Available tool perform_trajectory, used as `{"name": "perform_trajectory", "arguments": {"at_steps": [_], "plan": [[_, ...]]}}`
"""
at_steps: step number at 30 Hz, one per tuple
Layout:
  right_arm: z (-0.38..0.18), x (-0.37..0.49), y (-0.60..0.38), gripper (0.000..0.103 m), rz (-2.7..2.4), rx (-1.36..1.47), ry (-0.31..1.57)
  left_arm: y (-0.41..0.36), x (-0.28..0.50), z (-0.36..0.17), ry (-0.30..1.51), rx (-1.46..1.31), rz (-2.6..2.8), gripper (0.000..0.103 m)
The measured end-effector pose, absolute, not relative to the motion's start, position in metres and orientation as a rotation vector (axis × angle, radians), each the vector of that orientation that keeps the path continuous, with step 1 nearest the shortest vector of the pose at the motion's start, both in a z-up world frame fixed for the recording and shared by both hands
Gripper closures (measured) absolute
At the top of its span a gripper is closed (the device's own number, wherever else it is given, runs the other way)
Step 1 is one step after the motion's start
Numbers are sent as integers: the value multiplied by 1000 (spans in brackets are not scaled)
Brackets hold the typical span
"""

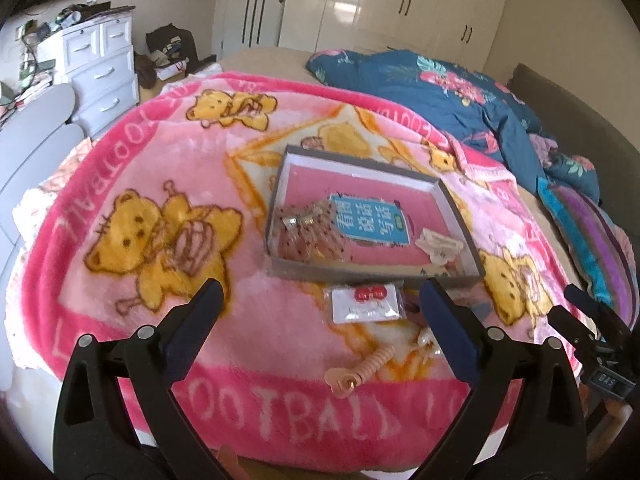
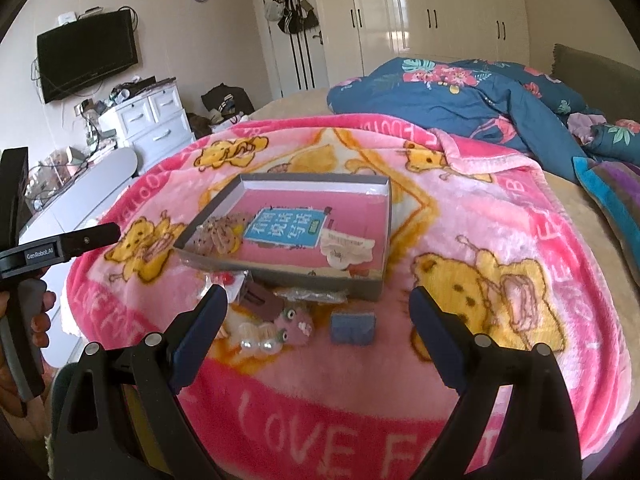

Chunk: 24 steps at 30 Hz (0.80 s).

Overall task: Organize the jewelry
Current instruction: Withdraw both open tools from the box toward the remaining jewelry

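A shallow grey box [image 1: 460, 216] [image 2: 280, 274] with a pink floor lies on the pink bear blanket. Inside it lie a dotted hair bow [image 1: 308, 232] [image 2: 222, 232] and a cream hair clip [image 1: 438, 245] [image 2: 346, 247]. In front of the box lie a card with red earrings [image 1: 366, 304], a coiled peach hair tie [image 1: 362, 372], a brown claw clip [image 2: 260, 300], pearl earrings [image 2: 260, 345], a pink plush clip [image 2: 294, 324] and a small blue-grey box [image 2: 353, 327]. My left gripper [image 1: 320, 300] stands open above the earring card. My right gripper [image 2: 318, 306] is open over the small items.
A blue floral quilt [image 1: 440, 88] [image 2: 460, 96] is bunched at the far side of the bed. A striped pillow [image 1: 592, 240] lies at the right. White drawers [image 1: 100, 68] [image 2: 152, 124] stand left of the bed. A hand [image 2: 40, 312] holds the left gripper's handle.
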State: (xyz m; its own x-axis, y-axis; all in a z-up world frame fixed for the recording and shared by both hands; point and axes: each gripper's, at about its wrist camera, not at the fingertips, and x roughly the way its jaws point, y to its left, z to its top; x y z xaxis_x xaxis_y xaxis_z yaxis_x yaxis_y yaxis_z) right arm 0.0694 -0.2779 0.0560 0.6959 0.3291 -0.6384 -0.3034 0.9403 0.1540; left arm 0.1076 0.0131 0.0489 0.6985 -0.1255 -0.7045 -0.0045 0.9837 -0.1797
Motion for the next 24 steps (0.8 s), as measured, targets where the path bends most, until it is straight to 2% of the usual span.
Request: {"name": "perform_trajectory", "arguments": {"at_steps": [24], "plan": [[2, 82, -286, 12, 318, 54, 833, -17, 130, -10, 938, -155, -109, 11]]}}
